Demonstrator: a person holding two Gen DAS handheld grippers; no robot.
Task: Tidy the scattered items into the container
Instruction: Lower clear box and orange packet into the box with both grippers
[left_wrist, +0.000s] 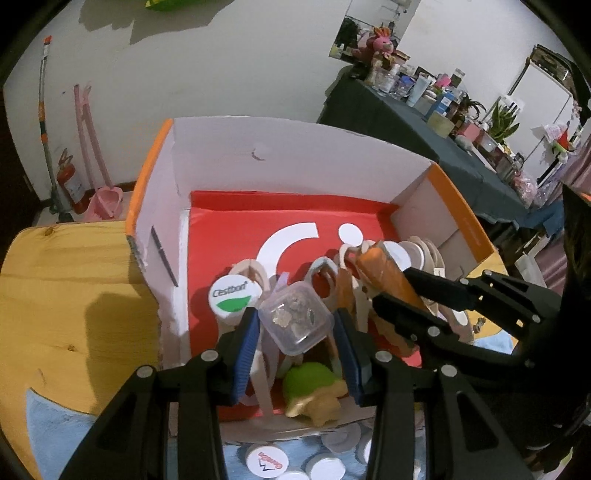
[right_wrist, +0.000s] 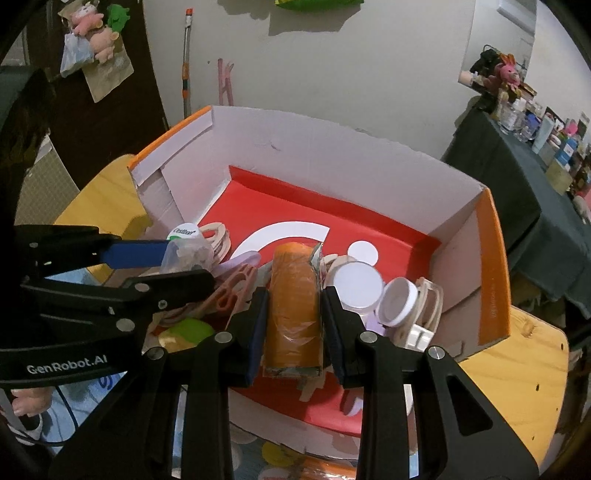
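Box (left_wrist: 303, 147) sits under both tongs, white walls, orange rim, red floor, already holding wooden rings, white lids and a green-and-tan toy (left_wrist: 314, 387).

Left gripper (left_wrist: 295, 325): I have its blue pads clamped on a small clear plastic tub (left_wrist: 295, 319) with dull bits inside. The tub hangs over the near-left part of the box floor, just right of a white Cestbon lid (left_wrist: 231, 295). I judge it is held here, above the pile, so it drops on top rather than wedging against the wall.

Right gripper (right_wrist: 293, 314): jaws nearly together, pinching an orange wrapped roll (right_wrist: 293, 306) by its long sides, the roll lying along the fingers. It hangs inside the box, with white jar lids (right_wrist: 356, 282) just right of the tongs. Gripping across the narrow width looks deliberate, since the jaws could not span its length.

Both loads are over the container but not yet let go. Below the left tongs, outside the near wall, more white lids (left_wrist: 266, 461) lie on a blue cloth (left_wrist: 55, 435).
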